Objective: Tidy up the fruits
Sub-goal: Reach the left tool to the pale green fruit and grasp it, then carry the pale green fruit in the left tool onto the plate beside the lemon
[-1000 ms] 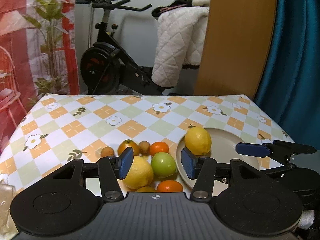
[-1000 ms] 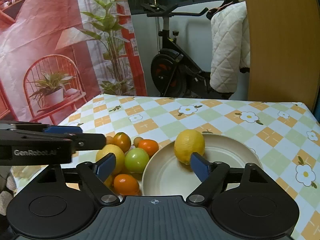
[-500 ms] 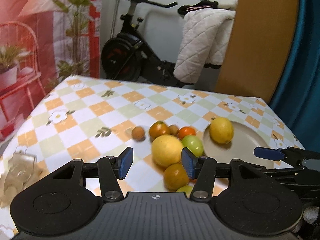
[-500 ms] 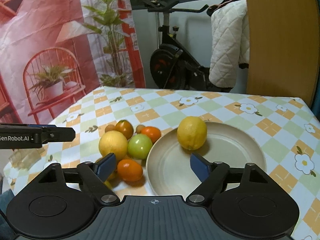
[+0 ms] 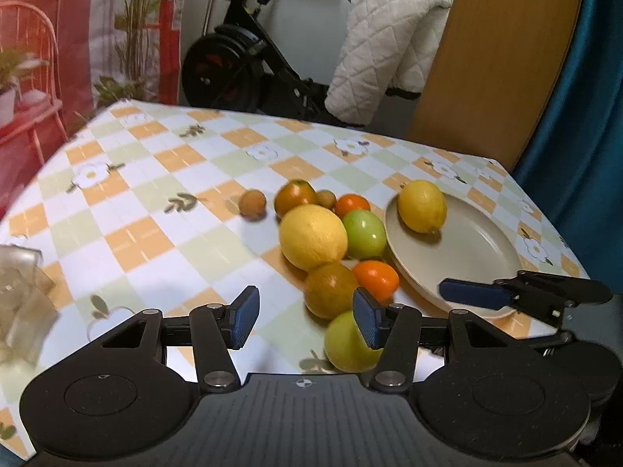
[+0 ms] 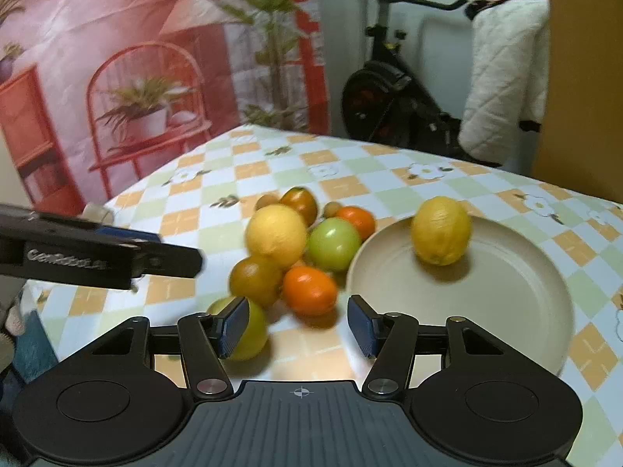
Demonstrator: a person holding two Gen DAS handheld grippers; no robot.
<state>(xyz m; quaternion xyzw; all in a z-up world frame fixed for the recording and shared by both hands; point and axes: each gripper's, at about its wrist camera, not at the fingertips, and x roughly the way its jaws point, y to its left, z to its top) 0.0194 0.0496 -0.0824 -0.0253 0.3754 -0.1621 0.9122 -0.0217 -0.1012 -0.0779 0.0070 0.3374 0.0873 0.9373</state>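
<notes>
My left gripper (image 5: 301, 317) hung wide open and empty before the fruit pile (image 5: 323, 241) on the checked tablecloth (image 5: 155, 202). My right gripper (image 6: 298, 321), equally agape and empty, faced the orange fruit (image 6: 309, 290). I judged I was choosing the next fruit; closing around it came next. The plate (image 6: 506, 311) held one lemon (image 6: 440, 235).

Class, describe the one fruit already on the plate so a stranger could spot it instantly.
Find the beige plate on the checked tablecloth. The lemon sits near its far rim. It alone lies on the plate; every other fruit is clustered on the cloth to the left.
</notes>
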